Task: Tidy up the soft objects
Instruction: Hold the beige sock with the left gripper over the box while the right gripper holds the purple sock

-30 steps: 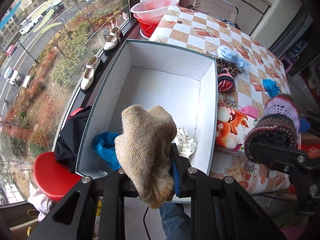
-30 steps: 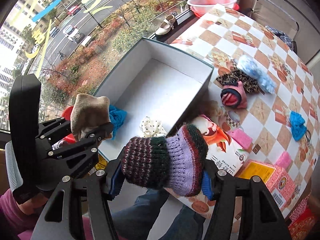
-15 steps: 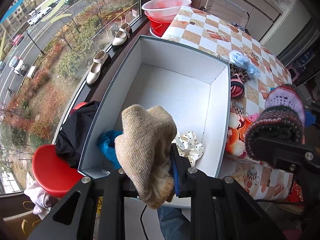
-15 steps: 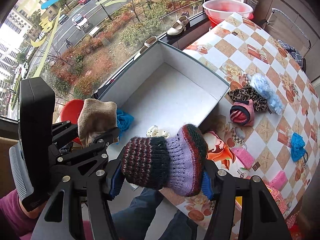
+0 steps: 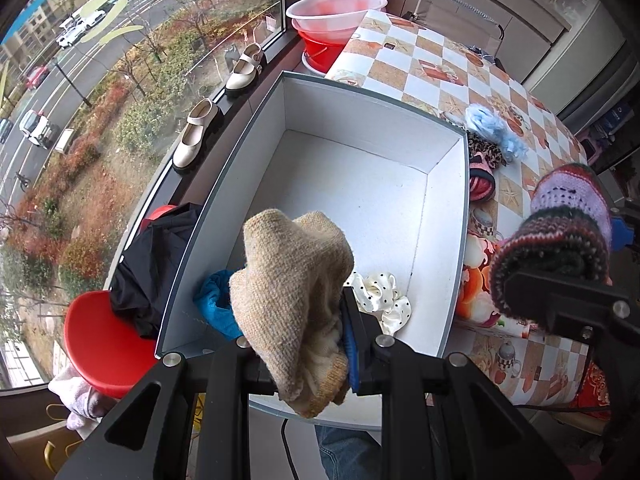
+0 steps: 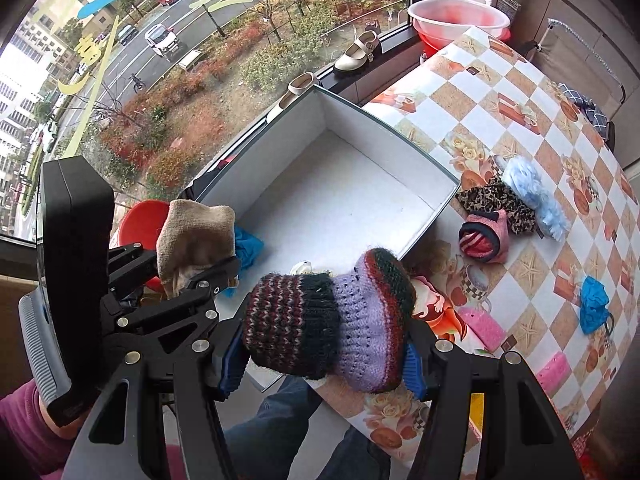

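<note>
My left gripper (image 5: 306, 344) is shut on a beige knitted sock (image 5: 292, 288) and holds it above the near end of the white box (image 5: 360, 184). My right gripper (image 6: 324, 356) is shut on a purple and dark striped knitted sock (image 6: 332, 320), held above the box's near right corner; this sock also shows in the left wrist view (image 5: 560, 236). Inside the box lie a blue cloth (image 5: 214, 304) and a white dotted scrunchie (image 5: 382, 296). The beige sock and left gripper show in the right wrist view (image 6: 192, 232).
On the checkered table (image 6: 520, 92) lie a leopard cloth (image 6: 496, 200), a light blue fluffy piece (image 6: 536, 192), a pink striped sock (image 6: 484, 240), a blue scrunchie (image 6: 594, 304) and pink sponges (image 6: 484, 324). Basins (image 5: 336, 20) stand at the far end. A red stool (image 5: 104, 344) with black cloth stands left.
Both grippers have risen and pulled back a little, so the box looks farther below. Each keeps its sock.
</note>
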Motion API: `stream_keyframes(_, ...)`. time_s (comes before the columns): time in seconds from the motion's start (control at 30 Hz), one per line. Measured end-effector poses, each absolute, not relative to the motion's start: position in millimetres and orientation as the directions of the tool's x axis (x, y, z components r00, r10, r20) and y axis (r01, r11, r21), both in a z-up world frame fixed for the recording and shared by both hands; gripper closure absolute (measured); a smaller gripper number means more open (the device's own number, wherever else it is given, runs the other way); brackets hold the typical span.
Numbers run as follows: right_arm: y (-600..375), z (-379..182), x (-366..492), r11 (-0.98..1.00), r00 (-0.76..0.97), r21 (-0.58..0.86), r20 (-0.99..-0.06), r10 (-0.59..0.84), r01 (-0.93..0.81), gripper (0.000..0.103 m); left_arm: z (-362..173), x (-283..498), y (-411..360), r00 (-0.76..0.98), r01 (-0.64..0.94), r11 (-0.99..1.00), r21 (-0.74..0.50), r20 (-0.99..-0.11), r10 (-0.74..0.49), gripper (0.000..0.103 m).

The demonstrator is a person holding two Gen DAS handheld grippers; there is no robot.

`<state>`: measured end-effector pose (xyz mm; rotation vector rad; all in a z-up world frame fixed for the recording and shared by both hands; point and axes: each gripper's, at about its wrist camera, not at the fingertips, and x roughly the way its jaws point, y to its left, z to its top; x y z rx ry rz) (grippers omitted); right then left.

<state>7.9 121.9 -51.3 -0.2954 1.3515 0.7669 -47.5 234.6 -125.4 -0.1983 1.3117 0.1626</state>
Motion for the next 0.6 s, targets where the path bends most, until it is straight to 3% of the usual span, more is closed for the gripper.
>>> stream_keyframes(0.6, 137.9, -58.1, 17.3, 0.712, 0.024, 0.206, -0.954, 0.299, -0.671, 0.040, -134.4, -43.1, 244.4, 0.227, -0.252, 0.967, -0.042, -0.974, 0.017, 0.077)
